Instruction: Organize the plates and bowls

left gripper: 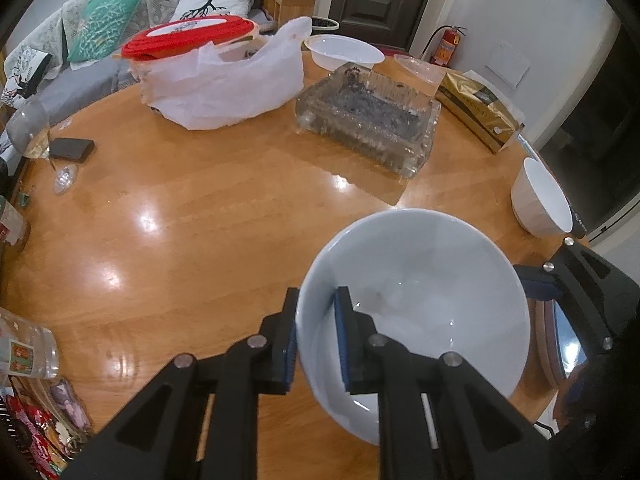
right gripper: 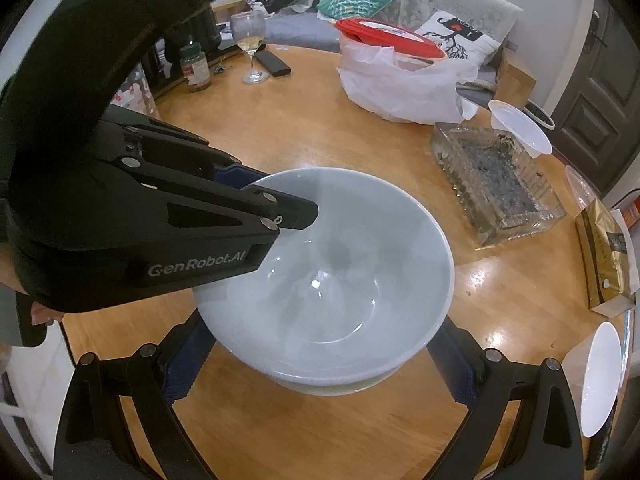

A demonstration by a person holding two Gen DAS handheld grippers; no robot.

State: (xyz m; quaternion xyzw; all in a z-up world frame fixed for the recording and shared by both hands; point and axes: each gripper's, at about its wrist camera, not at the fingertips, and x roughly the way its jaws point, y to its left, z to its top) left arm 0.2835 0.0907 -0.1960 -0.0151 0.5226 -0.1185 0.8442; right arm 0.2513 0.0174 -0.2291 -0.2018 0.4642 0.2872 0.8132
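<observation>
Round wooden tabletop crowded with household clutter: the left gripper has its jaws clamped on the near rim of a pale blue bowl, one blue pad inside the wall, the other outside. That bowl sits nested in a second bowl whose rim shows just below it. The right gripper straddles the stack, its jaws spread wide on either side; whether the pads touch it cannot be told. A small white bowl stands apart at the table's edge, beyond it a glass ashtray, a white plastic bag and a wine glass.
</observation>
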